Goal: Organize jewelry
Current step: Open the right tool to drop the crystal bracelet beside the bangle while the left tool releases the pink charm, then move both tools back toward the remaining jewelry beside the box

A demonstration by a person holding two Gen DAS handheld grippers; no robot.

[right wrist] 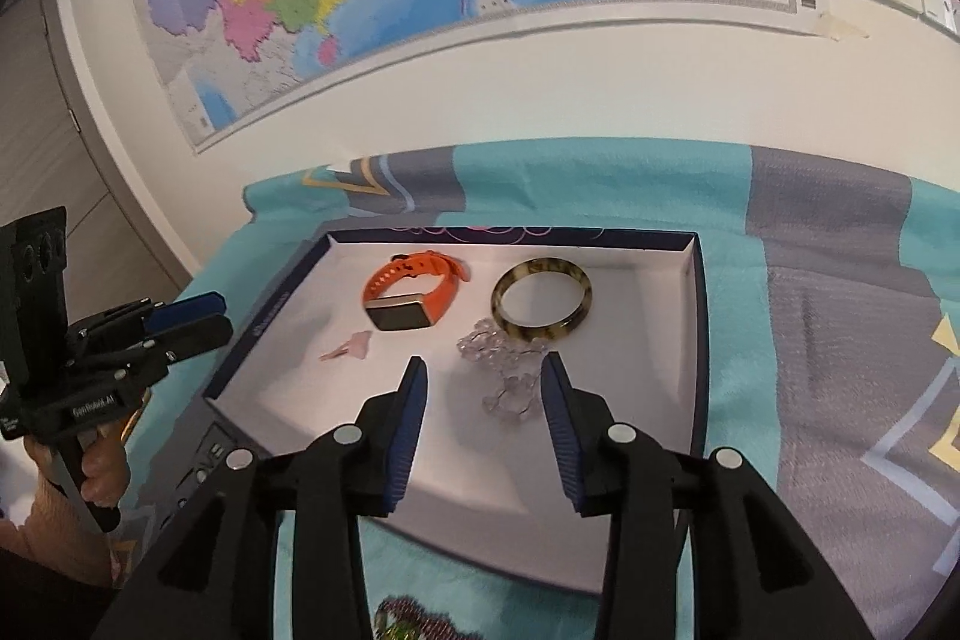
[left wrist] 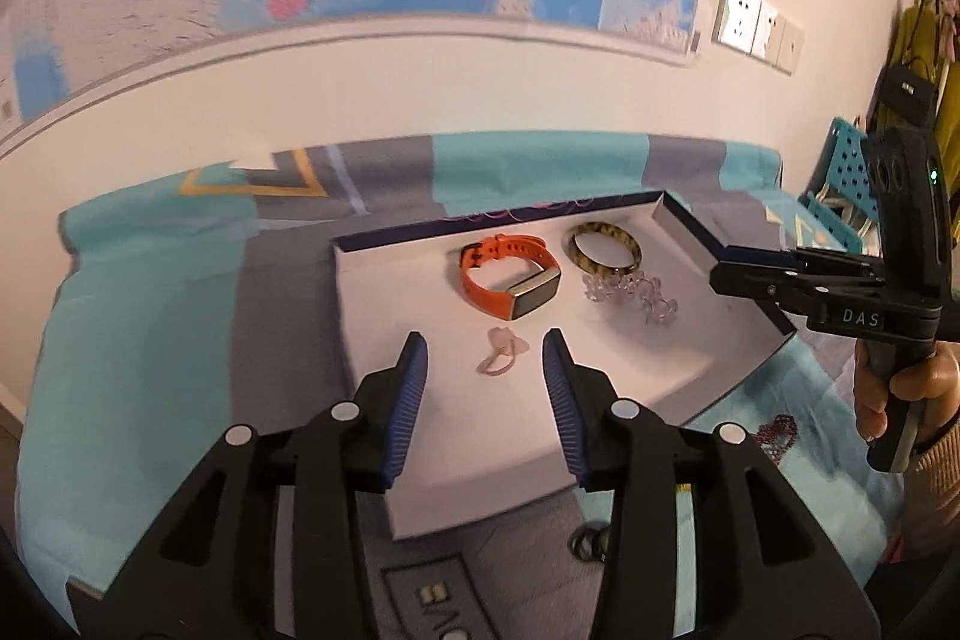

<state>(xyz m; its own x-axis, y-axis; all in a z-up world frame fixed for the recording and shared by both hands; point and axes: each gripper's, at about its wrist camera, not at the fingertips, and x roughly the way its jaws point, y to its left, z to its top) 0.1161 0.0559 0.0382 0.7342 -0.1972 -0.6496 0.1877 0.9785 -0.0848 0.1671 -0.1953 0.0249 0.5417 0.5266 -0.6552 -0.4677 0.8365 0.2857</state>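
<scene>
A shallow box tray [left wrist: 480, 436], white inside with a dark blue rim [right wrist: 699, 340], lies on a teal and grey bedspread. In it are an orange smart band [left wrist: 510, 274] [right wrist: 414, 292], a tortoiseshell bangle [left wrist: 603, 250] [right wrist: 543, 304], a clear bead bracelet [left wrist: 636, 295] [right wrist: 510, 376] and a small pink ring-like piece [left wrist: 501, 352] [right wrist: 351, 346]. My left gripper [left wrist: 486, 346] hangs open above the pink piece, which lies loose on the tray floor. My right gripper [right wrist: 485, 367] is open above the bead bracelet, its pads off it.
On the bedspread outside the tray lie a dark red bead string [left wrist: 777, 436], small black rings [left wrist: 591, 541] and a colourful beaded piece [right wrist: 408, 622]. A map covers the wall behind. A blue perforated stool [left wrist: 852, 160] stands at the right.
</scene>
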